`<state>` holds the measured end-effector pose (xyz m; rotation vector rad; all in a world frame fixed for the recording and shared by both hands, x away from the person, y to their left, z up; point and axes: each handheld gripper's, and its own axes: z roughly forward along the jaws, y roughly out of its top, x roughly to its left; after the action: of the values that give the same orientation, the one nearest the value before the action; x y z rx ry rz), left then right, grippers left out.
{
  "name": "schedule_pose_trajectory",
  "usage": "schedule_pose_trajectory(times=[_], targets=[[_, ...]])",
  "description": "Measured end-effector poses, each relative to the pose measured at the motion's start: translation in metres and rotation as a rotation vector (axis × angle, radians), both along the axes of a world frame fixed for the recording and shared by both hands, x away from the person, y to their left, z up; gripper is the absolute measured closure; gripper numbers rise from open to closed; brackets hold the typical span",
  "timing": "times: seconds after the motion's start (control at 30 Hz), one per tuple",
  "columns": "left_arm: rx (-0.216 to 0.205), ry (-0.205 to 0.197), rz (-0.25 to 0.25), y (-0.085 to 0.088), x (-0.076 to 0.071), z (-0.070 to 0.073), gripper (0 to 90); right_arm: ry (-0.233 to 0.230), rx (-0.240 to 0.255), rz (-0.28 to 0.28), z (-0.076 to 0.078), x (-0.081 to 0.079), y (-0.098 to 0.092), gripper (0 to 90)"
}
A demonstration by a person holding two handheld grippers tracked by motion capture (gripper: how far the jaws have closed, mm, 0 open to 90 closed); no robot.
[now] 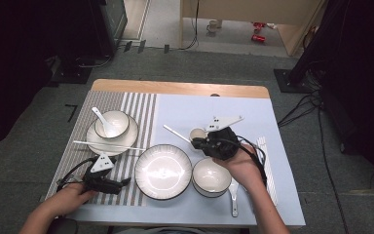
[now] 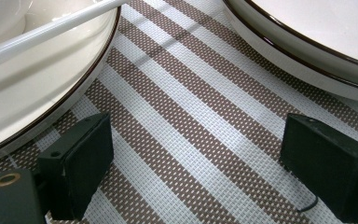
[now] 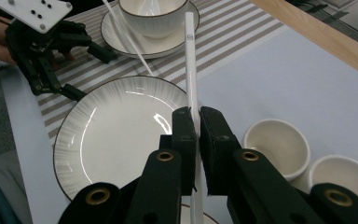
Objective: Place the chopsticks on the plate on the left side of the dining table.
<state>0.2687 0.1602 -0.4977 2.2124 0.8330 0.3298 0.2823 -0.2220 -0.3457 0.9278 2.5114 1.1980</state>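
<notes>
The table setting looks partly done, as a judgement from how things lie. The right gripper [image 3: 195, 123] has its fingers clamped on a slim white chopstick [image 3: 190, 60], which sticks out ahead of the fingertips and hangs above the large white ribbed plate with a dark rim [image 3: 116, 133], clear of the desk [image 1: 272, 195]. In the high view the right gripper [image 1: 197, 142] sits between that plate and two small cream cups, with a white bowl [image 1: 211, 176] just below it. Farther beyond the fingers, a finished-looking place stands on the striped woven mat [image 2: 191, 121]: a white bowl with a spoon in it, on a saucer [image 1: 126, 141], and a second white chopstick [image 1: 108, 145] laid across the saucer's near edge. The left gripper [image 2: 196, 158] rests low over the mat with its fingers apart and nothing between them, the saucer at one side and the large plate at the other. Still to do, probably: setting the held chopstick down at its place, and arranging the white spoon [image 1: 234, 197] that lies by the near bowl.
</notes>
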Motion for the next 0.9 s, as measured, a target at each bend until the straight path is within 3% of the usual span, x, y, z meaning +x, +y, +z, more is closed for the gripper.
schedule_pose_trajectory(times=[0.33,0.9], targets=[[0.000,-0.001,-0.001,0.000,0.000,0.000,9.5,0.001,-0.014,0.051,0.009,0.008,0.021,85.1],[0.001,-0.001,-0.001,0.000,0.000,0.000,9.5,0.019,-0.029,0.129,0.010,0.021,0.055,85.1]])
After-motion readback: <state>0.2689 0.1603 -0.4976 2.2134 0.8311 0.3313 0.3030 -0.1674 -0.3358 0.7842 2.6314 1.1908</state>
